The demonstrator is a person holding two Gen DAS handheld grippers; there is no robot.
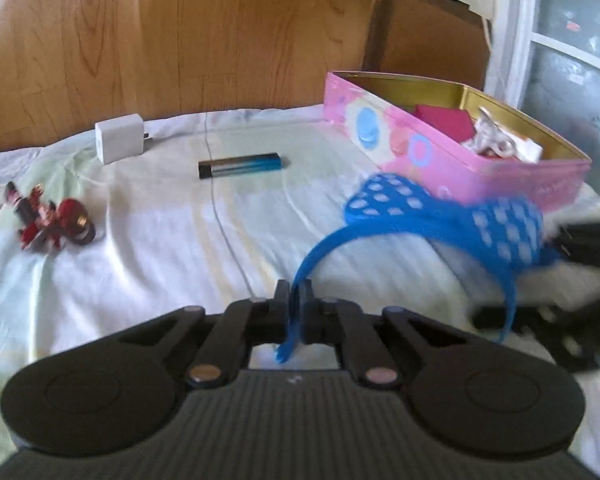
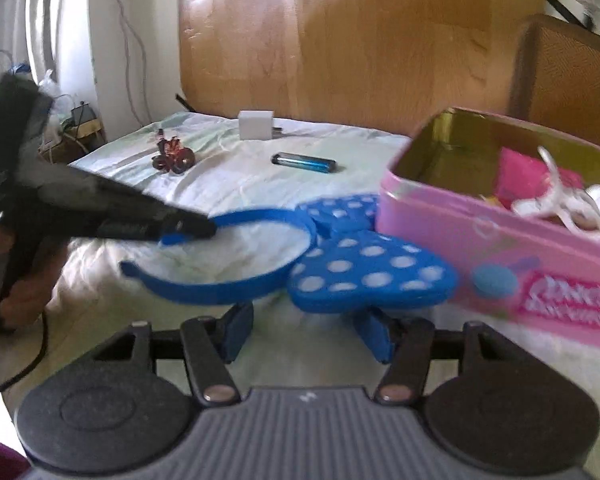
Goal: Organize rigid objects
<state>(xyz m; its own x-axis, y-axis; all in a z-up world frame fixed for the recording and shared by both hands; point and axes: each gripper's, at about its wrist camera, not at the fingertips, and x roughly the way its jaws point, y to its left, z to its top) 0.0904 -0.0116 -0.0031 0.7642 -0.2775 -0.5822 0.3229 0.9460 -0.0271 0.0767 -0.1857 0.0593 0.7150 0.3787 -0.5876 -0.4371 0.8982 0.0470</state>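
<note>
The left gripper (image 1: pixel 296 300) is clamping one end of the blue headband (image 1: pixel 380 232), its jaws shut tight on the thin band, and is holding the piece up over the bed (image 1: pixel 140 240) just in front of the pink tin (image 1: pixel 460 168). The headband's polka-dot bow (image 2: pixel 374 276) is hanging beside the tin's near wall, not yet over its rim. The right gripper (image 2: pixel 304 332) is sitting below the bow with its jaws parted and touching nothing, the bow and band lying just ahead of them. The step in hand looks to be carrying the headband to the tin, which is already holding a pink item and some white pieces at its far end. The next move is probably calling for lifting the band clear of the rim and tilting it so the wide bow goes in first; the right gripper may be getting ready to steady the bow or the free end of the band. A white charger (image 1: pixel 120 142), a blue lighter-like stick (image 1: pixel 242 165) and a red toy (image 1: pixel 52 220) are still lying on the bed, well apart from the tin, waiting their turn.
</note>
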